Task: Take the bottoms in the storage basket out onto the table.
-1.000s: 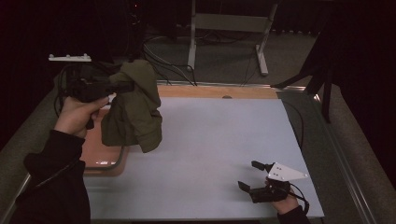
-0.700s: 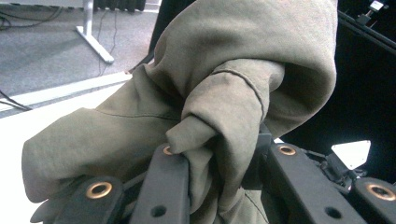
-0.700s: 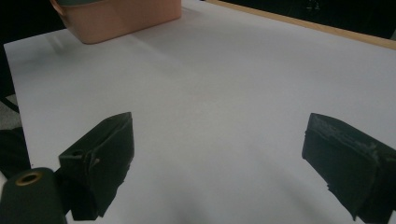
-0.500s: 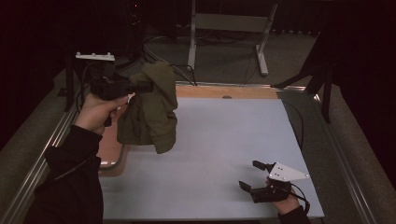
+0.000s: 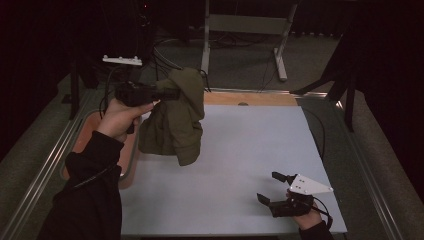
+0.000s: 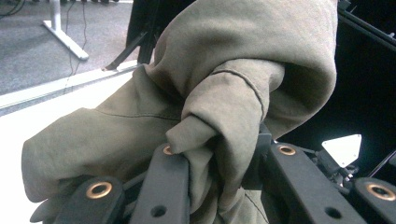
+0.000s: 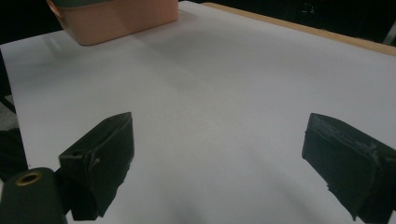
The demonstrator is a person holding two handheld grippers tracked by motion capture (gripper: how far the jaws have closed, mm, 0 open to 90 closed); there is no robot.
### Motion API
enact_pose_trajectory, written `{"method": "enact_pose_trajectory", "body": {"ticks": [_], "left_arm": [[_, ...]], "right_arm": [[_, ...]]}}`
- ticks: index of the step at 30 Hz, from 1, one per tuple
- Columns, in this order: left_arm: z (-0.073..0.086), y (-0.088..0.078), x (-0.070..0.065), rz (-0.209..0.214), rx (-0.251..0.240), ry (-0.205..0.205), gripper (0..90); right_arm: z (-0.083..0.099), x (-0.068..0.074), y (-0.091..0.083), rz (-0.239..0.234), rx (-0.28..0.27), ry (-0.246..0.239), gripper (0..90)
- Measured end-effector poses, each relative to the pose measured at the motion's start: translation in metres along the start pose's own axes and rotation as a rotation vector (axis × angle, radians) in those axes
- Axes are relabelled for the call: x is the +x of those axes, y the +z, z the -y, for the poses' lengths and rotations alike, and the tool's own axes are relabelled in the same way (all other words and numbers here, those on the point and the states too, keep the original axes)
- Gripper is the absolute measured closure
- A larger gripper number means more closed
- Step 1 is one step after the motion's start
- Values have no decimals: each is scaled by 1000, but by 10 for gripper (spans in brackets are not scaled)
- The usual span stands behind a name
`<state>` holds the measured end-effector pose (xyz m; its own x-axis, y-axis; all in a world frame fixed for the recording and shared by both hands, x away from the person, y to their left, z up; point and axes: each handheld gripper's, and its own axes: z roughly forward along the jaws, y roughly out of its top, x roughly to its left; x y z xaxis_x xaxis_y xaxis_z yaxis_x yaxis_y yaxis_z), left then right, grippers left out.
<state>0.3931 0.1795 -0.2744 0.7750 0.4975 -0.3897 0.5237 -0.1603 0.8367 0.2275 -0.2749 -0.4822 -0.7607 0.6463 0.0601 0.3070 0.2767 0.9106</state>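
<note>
The garment hangs from the left gripper above the tabletop's left rear part, beside the tub at the left edge. The right gripper rests at the tabletop's front right, well apart from both.

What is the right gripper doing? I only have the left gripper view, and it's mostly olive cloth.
Observer: The right gripper rests low at the near right of the white table, jaws wide apart with nothing between them.
Operator: And how does the garment hang?
Observer: From above, the olive jacket dangles from the left gripper, its lower edge near the table top.
Operator: Anything underneath on that side?
Observer: A salmon-coloured tub sits at the table's left edge, beside the jacket and under the person's forearm.
</note>
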Motion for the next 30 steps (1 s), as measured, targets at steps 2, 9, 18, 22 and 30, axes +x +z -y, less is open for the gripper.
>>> {"method": "enact_pose_trajectory", "body": {"ticks": [2, 9, 18, 22, 30], "left_arm": [[0, 5, 0, 3, 4, 0, 783], [0, 21, -1, 27, 13, 11, 783], [7, 46, 2, 49, 45, 10, 782], [11, 56, 4, 49, 60, 5, 783], [27, 76, 12, 65, 102, -25, 783]], "right_arm": [[0, 0, 0, 0, 0, 0, 96], [0, -1, -1, 4, -2, 3, 96], [0, -2, -2, 2, -5, 5, 96], [0, -2, -2, 6, -5, 4, 96], [0, -2, -3, 9, -5, 2, 96]]}}
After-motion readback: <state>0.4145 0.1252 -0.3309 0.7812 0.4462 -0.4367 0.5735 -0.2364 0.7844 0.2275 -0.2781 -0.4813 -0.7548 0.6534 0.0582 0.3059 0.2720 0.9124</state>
